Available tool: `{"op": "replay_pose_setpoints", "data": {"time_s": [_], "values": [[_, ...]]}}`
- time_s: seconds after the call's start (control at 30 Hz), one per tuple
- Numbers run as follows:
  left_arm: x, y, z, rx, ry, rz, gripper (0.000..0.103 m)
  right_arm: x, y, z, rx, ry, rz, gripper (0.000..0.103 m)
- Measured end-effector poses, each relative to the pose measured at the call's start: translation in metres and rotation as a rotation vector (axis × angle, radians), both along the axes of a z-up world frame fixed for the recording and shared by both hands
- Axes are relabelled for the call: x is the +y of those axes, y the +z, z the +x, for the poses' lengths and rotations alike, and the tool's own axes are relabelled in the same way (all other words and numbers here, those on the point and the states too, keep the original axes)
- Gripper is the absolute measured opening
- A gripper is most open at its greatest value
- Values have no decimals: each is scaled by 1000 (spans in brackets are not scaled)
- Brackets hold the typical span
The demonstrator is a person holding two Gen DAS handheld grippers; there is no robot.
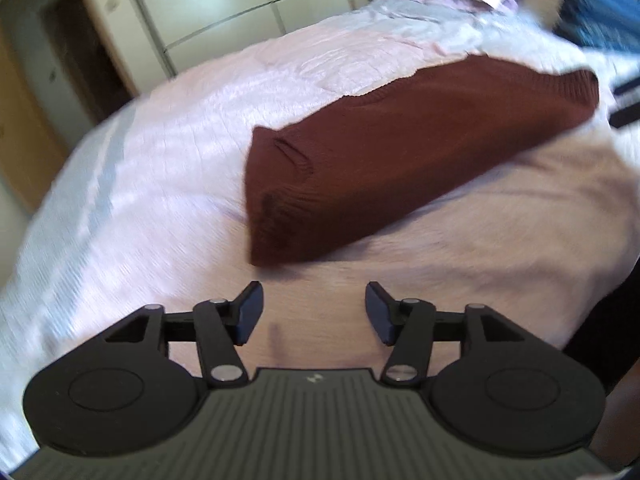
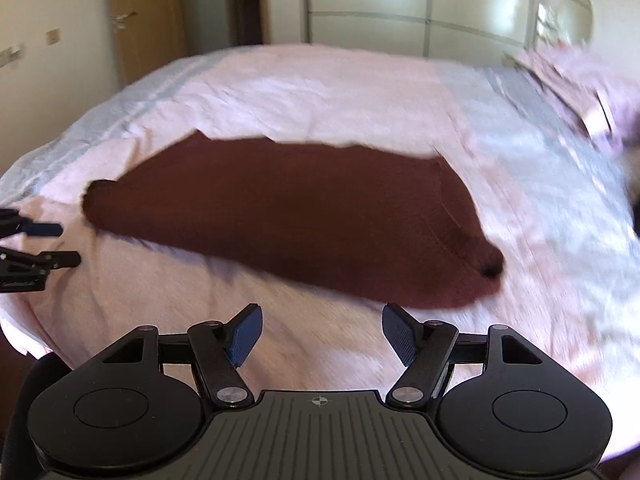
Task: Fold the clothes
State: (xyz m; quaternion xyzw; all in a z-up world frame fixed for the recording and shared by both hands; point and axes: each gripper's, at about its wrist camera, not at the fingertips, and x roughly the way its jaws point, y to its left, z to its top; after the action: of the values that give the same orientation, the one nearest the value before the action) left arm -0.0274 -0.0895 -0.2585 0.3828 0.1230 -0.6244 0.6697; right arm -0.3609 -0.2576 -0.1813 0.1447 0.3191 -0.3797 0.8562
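Note:
A dark red-brown knitted sweater [image 1: 400, 148] lies folded into a long strip on the pink bedspread [image 1: 180, 120]. My left gripper [image 1: 314, 312] hovers just short of the sweater's near end, open, with only bedspread between its fingers. In the right wrist view the same sweater [image 2: 288, 216] stretches across the bed. My right gripper [image 2: 322, 336] stands open just in front of its near edge, holding nothing. The left gripper [image 2: 66, 244] also shows at the left edge of that view, open, close to the sweater's left end.
Pink pillows [image 2: 580, 88] lie at the head of the bed. A blue garment [image 1: 600, 4] sits at the far right corner. Wardrobe doors [image 2: 420, 4] and a wooden door [image 2: 140, 20] stand beyond the bed.

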Motion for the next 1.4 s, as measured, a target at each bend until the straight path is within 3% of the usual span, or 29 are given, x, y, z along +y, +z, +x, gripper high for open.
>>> {"op": "replay_pose_setpoints", "data": {"time_s": [0.13, 0.3, 0.43, 0.6, 0.63, 0.67, 0.77, 0.97, 1.03, 1.1, 1.13, 1.27, 1.4], "values": [[1, 1, 22, -121, -95, -21, 63, 23, 1, 54, 41, 186, -121, 70], [-4, -1, 49, -230, -208, -46, 64, 52, -18, 136, 158, 419, -302, 70], [-13, 0, 67, -255, -310, -75, 69, 67, -42, 194, 254, 566, -419, 70], [-30, -4, 84, -284, -428, -73, 74, 68, -83, 248, 421, 617, -577, 69], [-34, -6, 87, -295, -454, -69, 74, 68, -90, 255, 450, 627, -607, 62], [-38, -9, 89, -311, -477, -64, 76, 67, -94, 260, 460, 637, -623, 39], [-49, -19, 89, -396, -561, -63, 80, 57, -89, 259, 403, 624, -584, 18], [-92, -37, 70, -548, -738, -114, 79, 28, -49, 228, 171, 528, -480, 13], [-110, -37, 62, -556, -779, -108, 67, 21, -40, 221, 126, 508, -456, 13], [-128, -36, 53, -557, -814, -93, 18, 12, -34, 214, 80, 495, -433, 12], [-135, -33, 49, -556, -820, -91, 13, 7, -32, 210, 58, 489, -421, 12], [-155, -10, 31, -550, -795, -112, 12, -16, -24, 193, -68, 452, -346, 12], [-177, 27, -13, -574, -805, -161, 12, -37, -7, 156, -249, 373, -284, 12]]}}
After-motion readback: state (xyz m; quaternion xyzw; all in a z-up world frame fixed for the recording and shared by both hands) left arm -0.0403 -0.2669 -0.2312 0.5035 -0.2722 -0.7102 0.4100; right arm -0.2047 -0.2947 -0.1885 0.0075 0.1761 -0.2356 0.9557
